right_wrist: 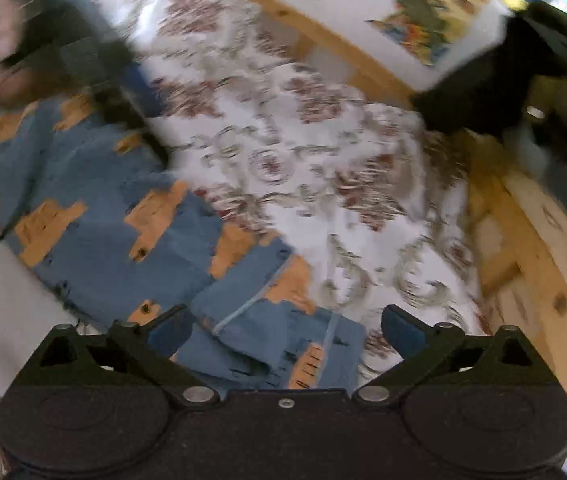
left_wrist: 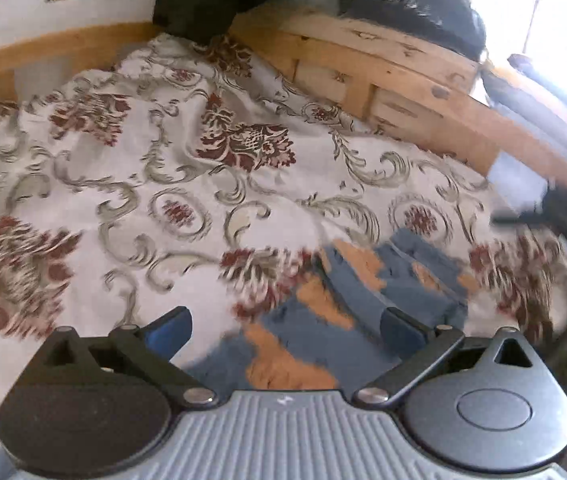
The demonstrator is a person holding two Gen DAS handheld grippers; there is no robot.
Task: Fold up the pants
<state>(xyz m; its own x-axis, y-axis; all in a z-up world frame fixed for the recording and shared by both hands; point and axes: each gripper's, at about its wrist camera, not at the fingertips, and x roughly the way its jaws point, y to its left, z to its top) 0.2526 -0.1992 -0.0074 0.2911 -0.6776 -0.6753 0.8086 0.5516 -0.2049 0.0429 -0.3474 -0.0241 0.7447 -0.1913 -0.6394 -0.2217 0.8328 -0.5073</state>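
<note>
Blue pants (right_wrist: 95, 220) with orange patches lie on a floral bedspread (right_wrist: 323, 168). In the right wrist view they spread from the left edge down to the bottom centre, where a bunched end sits between my fingers. My right gripper (right_wrist: 285, 330) is open just above that end. In the left wrist view the pants (left_wrist: 343, 312) lie at lower centre-right, partly under my open left gripper (left_wrist: 287, 328). Its right fingertip (left_wrist: 401, 330) overlaps the cloth; nothing is clamped. The left gripper (right_wrist: 95, 60) also shows, blurred, at upper left of the right wrist view.
A wooden bed frame (left_wrist: 363, 76) runs along the far side and right of the bedspread (left_wrist: 163, 160). Black bags (left_wrist: 411, 4) rest on it at the back. Patterned pictures (right_wrist: 423, 8) hang on the wall. A dark object (right_wrist: 483, 80) sits in the far corner.
</note>
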